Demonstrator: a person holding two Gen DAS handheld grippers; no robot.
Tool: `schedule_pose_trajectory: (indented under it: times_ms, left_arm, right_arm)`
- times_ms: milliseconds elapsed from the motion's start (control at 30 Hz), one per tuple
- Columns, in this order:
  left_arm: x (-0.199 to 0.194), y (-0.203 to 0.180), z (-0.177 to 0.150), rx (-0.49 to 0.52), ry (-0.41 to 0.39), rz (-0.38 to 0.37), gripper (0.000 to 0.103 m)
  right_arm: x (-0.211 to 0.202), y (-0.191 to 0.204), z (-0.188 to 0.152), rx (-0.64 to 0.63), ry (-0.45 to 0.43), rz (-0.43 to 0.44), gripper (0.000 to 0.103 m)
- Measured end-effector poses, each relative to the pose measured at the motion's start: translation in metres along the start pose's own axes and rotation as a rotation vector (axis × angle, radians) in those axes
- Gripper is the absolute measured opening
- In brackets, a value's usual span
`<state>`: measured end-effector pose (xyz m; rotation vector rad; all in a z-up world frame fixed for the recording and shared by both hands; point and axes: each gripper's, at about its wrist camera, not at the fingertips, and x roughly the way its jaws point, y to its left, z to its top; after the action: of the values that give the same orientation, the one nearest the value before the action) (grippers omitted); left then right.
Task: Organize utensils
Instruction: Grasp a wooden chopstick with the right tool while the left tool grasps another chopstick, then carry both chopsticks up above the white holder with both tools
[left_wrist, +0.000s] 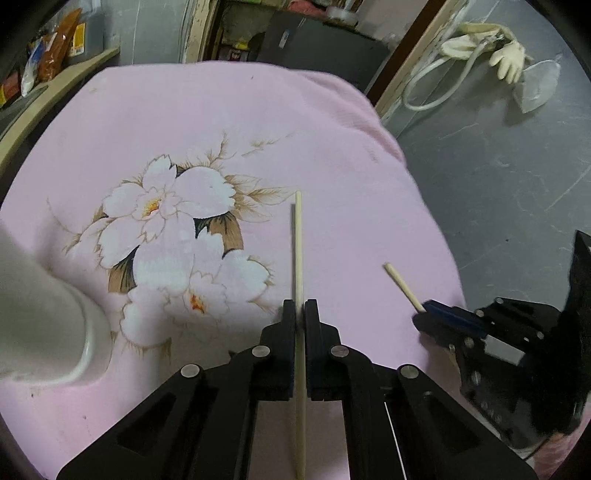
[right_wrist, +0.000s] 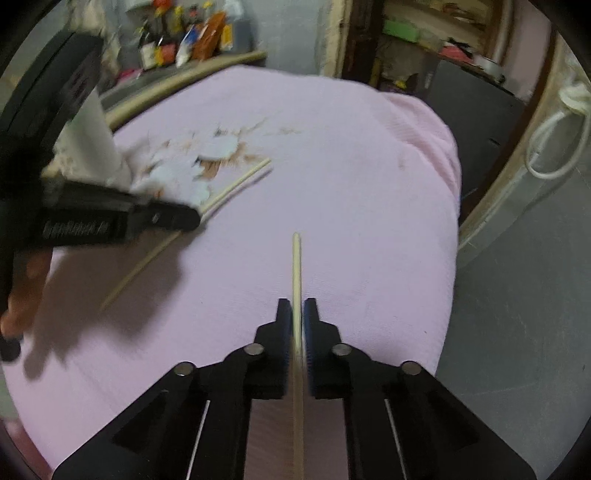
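Two pale wooden chopsticks are in play over a pink flowered cloth (left_wrist: 332, 147). In the left wrist view my left gripper (left_wrist: 300, 308) is shut on one chopstick (left_wrist: 298, 240), which runs straight out past the fingertips and back between the jaws. To the right, my right gripper (left_wrist: 424, 308) is shut on the second chopstick (left_wrist: 400, 284). The right wrist view shows that right gripper (right_wrist: 296, 306) closed around its chopstick (right_wrist: 296, 266), and the left gripper (right_wrist: 195, 218) at the left holding its chopstick (right_wrist: 242, 181) low over the cloth (right_wrist: 351, 166).
A white cup-like holder (left_wrist: 88, 332) stands on the cloth at the left, also seen blurred as the holder (right_wrist: 92, 136) behind the left gripper. A hand (right_wrist: 22, 291) holds the left tool. Grey floor (left_wrist: 498, 184) with white gloves (left_wrist: 509, 62) lies beyond the cloth's right edge.
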<state>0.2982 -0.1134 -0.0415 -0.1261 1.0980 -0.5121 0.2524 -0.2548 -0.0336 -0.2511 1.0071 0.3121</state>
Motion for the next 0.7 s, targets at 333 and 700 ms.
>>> schedule_pose_trajectory:
  times_ms: [333, 700]
  left_arm:
    - [-0.083, -0.01, -0.038, 0.101, -0.293, -0.002, 0.002]
    - [-0.15, -0.021, -0.064, 0.137, -0.778, 0.067, 0.002]
  right_arm:
    - [-0.053, 0.002, -0.035, 0.176, -0.344, 0.011, 0.003]
    - [-0.126, 0.053, -0.045, 0.213, -0.874, -0.143, 0.003]
